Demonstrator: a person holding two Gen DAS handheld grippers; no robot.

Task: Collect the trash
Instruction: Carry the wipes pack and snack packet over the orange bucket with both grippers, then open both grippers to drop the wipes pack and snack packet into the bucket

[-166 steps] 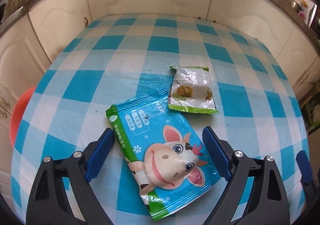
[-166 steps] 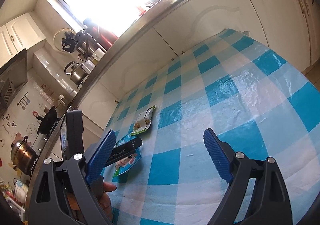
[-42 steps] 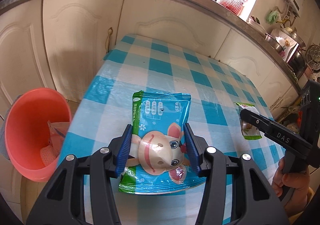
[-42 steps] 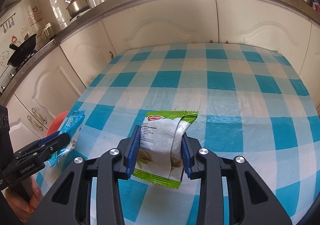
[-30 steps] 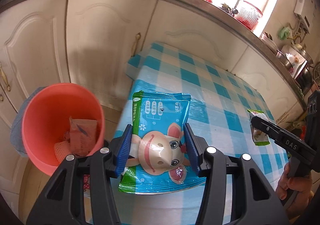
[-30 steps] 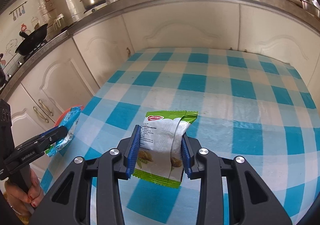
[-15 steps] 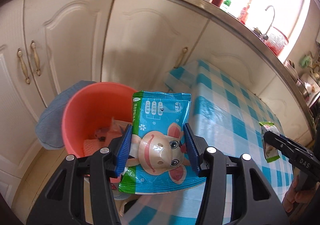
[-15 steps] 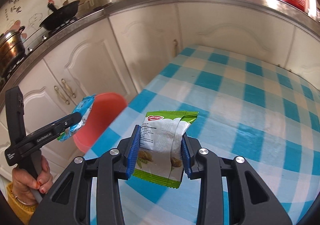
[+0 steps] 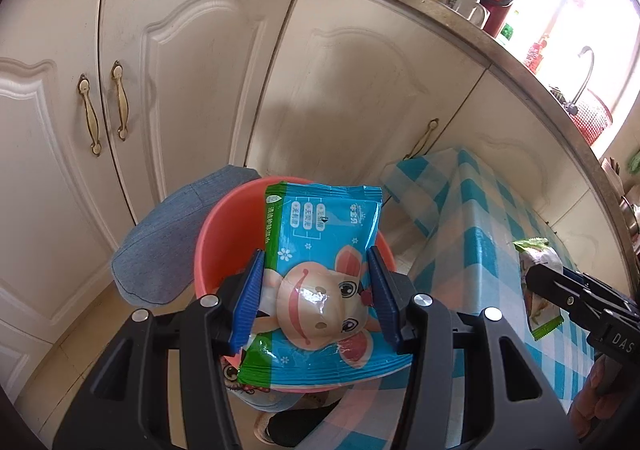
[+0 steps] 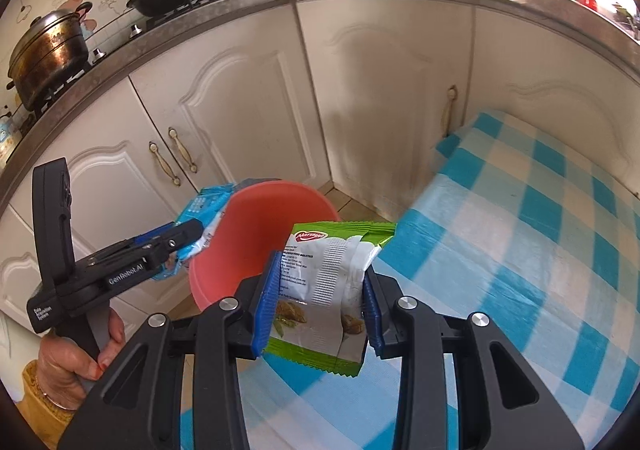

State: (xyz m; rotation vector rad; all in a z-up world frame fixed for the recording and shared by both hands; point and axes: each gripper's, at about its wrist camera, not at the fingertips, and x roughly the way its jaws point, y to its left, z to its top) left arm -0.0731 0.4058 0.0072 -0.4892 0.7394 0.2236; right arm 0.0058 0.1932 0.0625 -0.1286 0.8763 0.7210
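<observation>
My left gripper (image 9: 316, 290) is shut on a blue wet-wipe packet with a cartoon cow (image 9: 320, 270) and holds it over the orange bin (image 9: 224, 234); the packet hides most of the bin's inside. My right gripper (image 10: 318, 298) is shut on a green and white snack wrapper (image 10: 328, 282), above the table edge beside the orange bin (image 10: 256, 242). The left gripper and blue packet (image 10: 196, 218) show at the bin's left rim in the right wrist view. The right gripper with the wrapper (image 9: 538, 290) shows at the right in the left wrist view.
White cabinet doors (image 9: 180, 70) stand close behind the bin. A blue cloth (image 9: 160, 246) lies under it. The blue checked table (image 10: 540, 230) lies to the right. Pots and kettles (image 10: 44, 50) stand on the counter.
Both grippers moved left off the table toward the bin. The blue packet now hangs over the bin's opening; the wrapper has come to the table's left edge.
</observation>
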